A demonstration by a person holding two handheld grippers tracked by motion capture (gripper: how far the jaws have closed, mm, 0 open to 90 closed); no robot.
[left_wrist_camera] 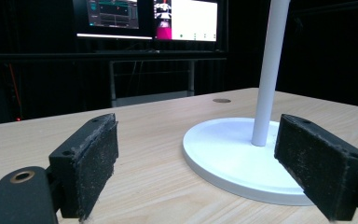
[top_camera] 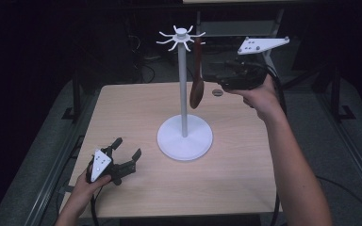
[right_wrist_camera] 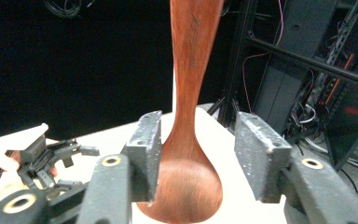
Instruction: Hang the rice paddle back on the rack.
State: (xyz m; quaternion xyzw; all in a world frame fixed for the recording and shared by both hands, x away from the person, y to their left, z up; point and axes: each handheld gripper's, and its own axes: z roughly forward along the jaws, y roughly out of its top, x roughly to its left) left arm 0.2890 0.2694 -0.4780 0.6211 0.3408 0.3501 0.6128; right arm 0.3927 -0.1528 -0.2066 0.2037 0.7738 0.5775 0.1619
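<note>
Up near the top centre of the high view, a dark brown wooden spoon (top_camera: 197, 84) hangs bowl-down from one of the short prongs at the head of a white hook stand (top_camera: 183, 89), whose thin pole rises from a round white base in the middle of the light wooden table (top_camera: 245, 179). Right of the spoon, in the upper right of that frame, the right gripper (top_camera: 212, 78) is held level in the person's raised right hand (top_camera: 260, 96), its tips pointing left at the spoon's bowl. Seen from the right gripper view, the spoon (right_wrist_camera: 191, 140) fills the centre of the frame, handle running up out of the top edge and bowl swelling at the bottom, and it sits between the two black padded jaws; they stand apart, a gap showing between the spoon and the right-hand pad, while on the left-hand side I cannot tell whether pad and bowl touch. In the lower left of the high view, the left gripper (top_camera: 127, 147) rests low over the table in the person's left hand (top_camera: 92, 181), well apart from the stand's base, its jaws spread wide with nothing between them. From the left gripper view, the stand (left_wrist_camera: 242, 149) is at right of centre.
</note>
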